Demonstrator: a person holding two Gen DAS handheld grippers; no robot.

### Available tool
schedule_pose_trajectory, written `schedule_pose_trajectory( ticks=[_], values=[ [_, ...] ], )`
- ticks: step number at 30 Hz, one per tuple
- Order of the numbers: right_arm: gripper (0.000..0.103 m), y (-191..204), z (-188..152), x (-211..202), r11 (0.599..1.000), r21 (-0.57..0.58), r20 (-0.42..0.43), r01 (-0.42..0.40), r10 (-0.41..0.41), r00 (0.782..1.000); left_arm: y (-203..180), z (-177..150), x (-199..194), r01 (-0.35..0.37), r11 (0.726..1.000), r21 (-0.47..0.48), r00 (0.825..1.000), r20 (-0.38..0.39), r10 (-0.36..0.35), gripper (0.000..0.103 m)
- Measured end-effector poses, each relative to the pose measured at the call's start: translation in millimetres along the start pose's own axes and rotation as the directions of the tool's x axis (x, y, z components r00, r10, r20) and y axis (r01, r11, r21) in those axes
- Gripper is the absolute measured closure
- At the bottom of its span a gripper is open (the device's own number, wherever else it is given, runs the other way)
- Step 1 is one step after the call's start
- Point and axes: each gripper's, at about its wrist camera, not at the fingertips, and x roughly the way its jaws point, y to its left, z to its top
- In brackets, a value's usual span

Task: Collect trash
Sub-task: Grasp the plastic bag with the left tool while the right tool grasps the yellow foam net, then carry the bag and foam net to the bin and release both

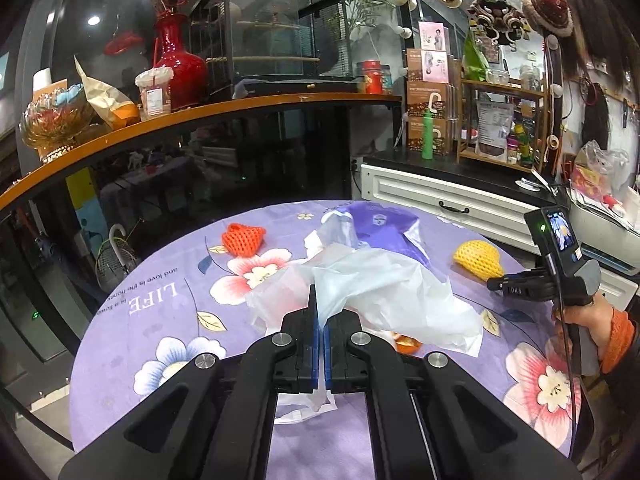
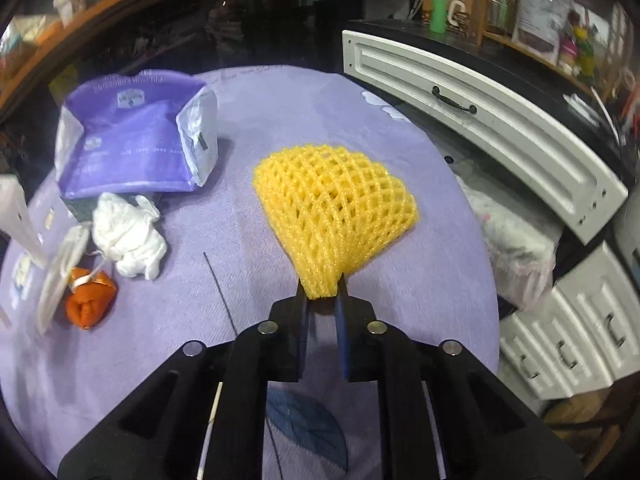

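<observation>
The right gripper (image 2: 322, 294) has its fingers closed on the gathered end of the yellow foam net (image 2: 336, 200), which lies on the table (image 2: 240, 152). The left gripper (image 1: 320, 312) pinches the white plastic bag (image 1: 380, 292). Lift the net slowly, I think, so the soft foam does not slip.

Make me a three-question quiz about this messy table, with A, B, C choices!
1. Where does the orange net lie?
A. on the purple tablecloth
B. on the shelf
C. in a drawer

2. What colour is the net in the right tongs?
A. green
B. yellow
C. red

3. What are the left tongs doing?
A. standing wide open
B. pinching a white plastic bag
C. holding a cup

Answers: 1 A, it rests on the flowered cloth. 2 B, yellow mesh squeezed between the tips. 3 B, shut on the bag's edge.
</observation>
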Motion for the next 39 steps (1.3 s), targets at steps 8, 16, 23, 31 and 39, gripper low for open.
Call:
schedule_pose_trajectory(
  ticks=[8,16,23,31,39],
  values=[
    [0.091,-5.9,-34.7,-51.2,0.998,0.005,0.071,-0.066,0.065,0.995,-27.5,-9.9,-27.8,0.046,0.999,0.007,0.999,0.017,-0.046,0.101],
    [0.091,-20.5,-96.0,-128.4,0.993,0.009,0.169,-0.114,0.111,0.979,-66.3,-24.4,-62.3,0.138,0.99,0.006,0.99,0.035,-0.138,0.101],
    [0.091,-45.6,-170.3,-182.4,0.994,0.056,0.203,-0.089,0.076,0.976,-107.9,-40.9,-76.6,0.223,0.975,0.014,0.975,0.018,-0.224,0.101],
    [0.091,-85.2,-260.7,-192.3,0.988,0.151,0.111,-0.003,-0.014,0.994,-172.8,-57.4,-96.5,0.333,0.939,0.085,0.942,0.004,-0.334,0.101],
    [0.091,-116.7,-313.3,-144.4,0.959,0.284,-0.014,-0.019,0.024,1.0,-223.8,-78.7,-92.7,0.406,0.907,0.115,0.914,-0.064,-0.401,0.101]
  ],
)
